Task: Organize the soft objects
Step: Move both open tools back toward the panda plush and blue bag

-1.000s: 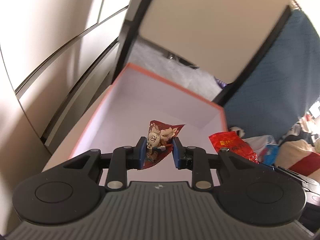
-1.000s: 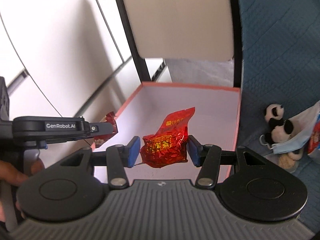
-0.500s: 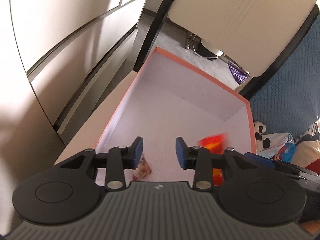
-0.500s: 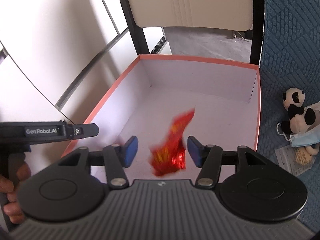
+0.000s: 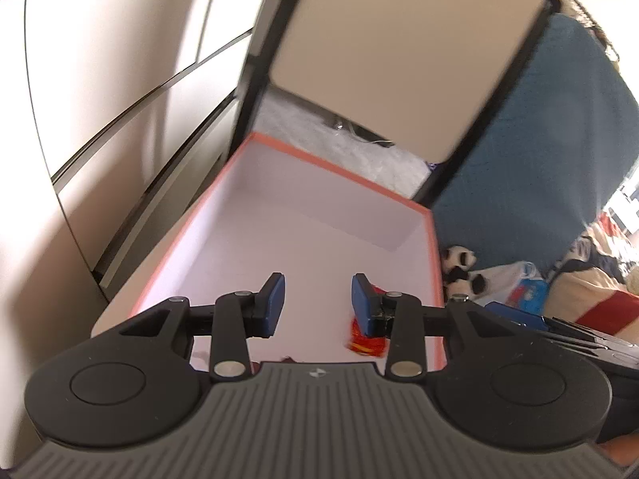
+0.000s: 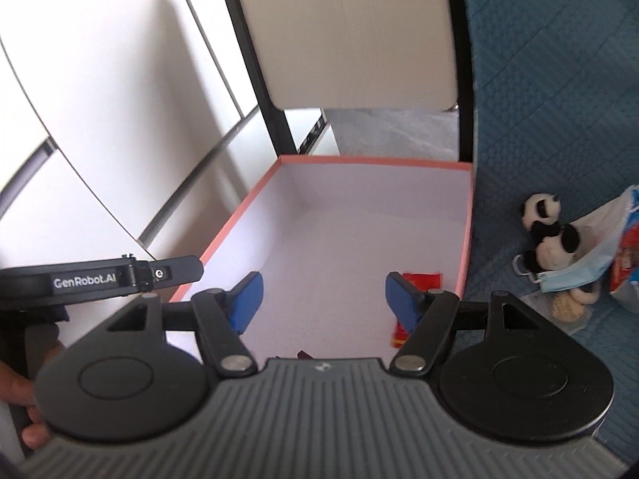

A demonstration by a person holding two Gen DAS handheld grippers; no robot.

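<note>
Over the open box with an orange rim (image 5: pixel 433 263) and white inside, my left gripper (image 5: pixel 318 305) hangs open with nothing between its blue pads. A red snack packet (image 5: pixel 369 345) lies on the box floor, half hidden behind the right finger. My right gripper (image 6: pixel 324 299) is also above the box (image 6: pixel 223 235); its jaws are opening and the gap is bare. The red packet (image 6: pixel 421 279) lies by the box's right wall, behind the right fingertip. A dark edge of a second packet (image 6: pixel 303 355) peeks over the gripper body.
A small panda plush (image 6: pixel 547 235), a blue face mask (image 6: pixel 579 267) and bagged items lie on the blue quilted cover (image 6: pixel 539 119) right of the box. A chair back (image 6: pixel 351 40) rises behind it. A hand (image 6: pixel 24 379) holds the left gripper's handle (image 6: pixel 120 277).
Both grippers let go: the cartoon snack packet dropped from the left one and the red packet from the right, both landing in the box. Both sets of jaws stand wider.
</note>
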